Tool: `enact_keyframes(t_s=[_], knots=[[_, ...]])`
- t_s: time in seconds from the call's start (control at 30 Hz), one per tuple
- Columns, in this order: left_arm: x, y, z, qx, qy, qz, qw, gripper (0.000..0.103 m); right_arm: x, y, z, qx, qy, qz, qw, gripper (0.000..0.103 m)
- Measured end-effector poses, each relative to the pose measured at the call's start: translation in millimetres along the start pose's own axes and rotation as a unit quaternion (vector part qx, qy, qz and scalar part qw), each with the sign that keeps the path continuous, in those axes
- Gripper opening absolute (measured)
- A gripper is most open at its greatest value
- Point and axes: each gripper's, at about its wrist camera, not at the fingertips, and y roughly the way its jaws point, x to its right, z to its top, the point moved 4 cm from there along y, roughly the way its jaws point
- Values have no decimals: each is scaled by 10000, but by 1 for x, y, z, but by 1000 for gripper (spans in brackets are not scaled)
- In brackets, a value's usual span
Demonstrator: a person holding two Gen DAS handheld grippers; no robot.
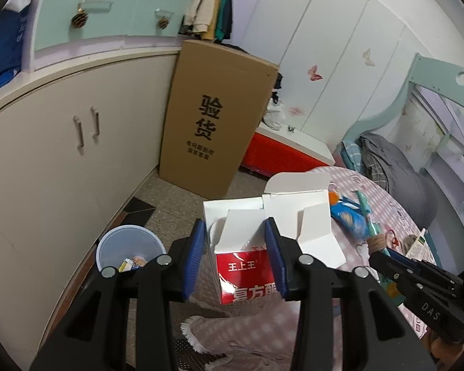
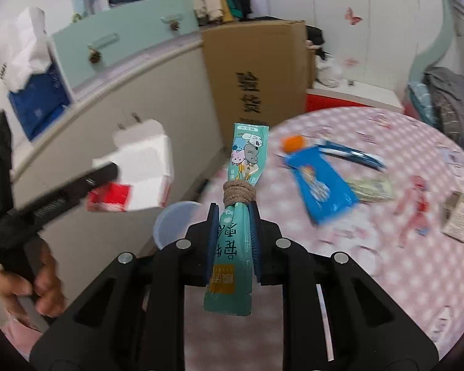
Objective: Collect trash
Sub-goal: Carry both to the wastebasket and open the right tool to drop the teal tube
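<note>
My left gripper (image 1: 235, 232) is shut on a red and white carton (image 1: 247, 273) with its flaps open, held above the floor by the pink bed edge. The same carton (image 2: 133, 179) shows blurred at the left of the right wrist view, in the left gripper (image 2: 108, 170). My right gripper (image 2: 233, 216) is shut on a teal packet bundle (image 2: 241, 216) tied with a brown hair band (image 2: 238, 192). That bundle (image 1: 375, 241) and right gripper (image 1: 383, 255) appear at the right of the left wrist view. A pale blue bin (image 1: 130, 249) holding some scraps stands on the floor below left.
On the pink dotted bedspread (image 2: 371, 247) lie a blue pouch (image 2: 321, 188), a blue pen (image 2: 352, 154), a green wrapper (image 2: 371, 189) and a small box (image 2: 462, 216). A tall cardboard box (image 1: 213, 117) leans on the cream cabinet (image 1: 62, 160). A hand (image 2: 43, 290) holds the left tool.
</note>
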Motion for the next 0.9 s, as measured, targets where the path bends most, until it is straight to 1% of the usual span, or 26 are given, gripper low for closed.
enact_keyframes(t_s=[0.07, 0.17, 0.27, 0.4, 0.47, 0.53, 0.6, 0.67, 0.7, 0.73, 0.77, 0.8, 0.9], knots=[[-11, 0, 3, 28, -59, 98, 9999, 39, -20, 11, 5, -35, -62, 193, 9998, 19], [-33, 3, 7, 30, -213, 199, 9996, 39, -44, 34, 11, -158, -218, 338, 9991, 19], [-58, 8, 10, 25, -352, 379, 9987, 39, -70, 59, 18, -287, -363, 474, 9978, 19], [-98, 15, 14, 51, -566, 763, 9955, 39, -104, 97, 28, -449, -461, 677, 9956, 19], [-120, 17, 15, 84, -672, 1045, 9922, 39, -118, 115, 30, -546, -447, 834, 9940, 19], [-140, 20, 17, 102, -740, 1262, 9892, 39, -133, 137, 31, -637, -457, 888, 9930, 19], [-162, 22, 18, 128, -831, 1538, 9845, 39, -148, 161, 33, -719, -425, 994, 9915, 20], [-181, 23, 19, 184, -864, 1851, 9788, 39, -158, 182, 34, -752, -374, 1072, 9907, 22], [-192, 23, 20, 220, -880, 2035, 9749, 39, -162, 199, 34, -781, -286, 1131, 9901, 30], [-199, 24, 20, 232, -907, 2145, 9722, 39, -164, 209, 33, -820, -247, 1087, 9904, 58], [-208, 26, 20, 219, -931, 2292, 9687, 39, -165, 221, 31, -876, -229, 925, 9916, 65], [-214, 27, 21, 192, -960, 2348, 9671, 39, -168, 232, 27, -918, -257, 778, 9924, 65], [-229, 31, 19, 115, -1011, 2400, 9654, 39, -170, 242, 18, -1073, -305, 794, 9906, 65]])
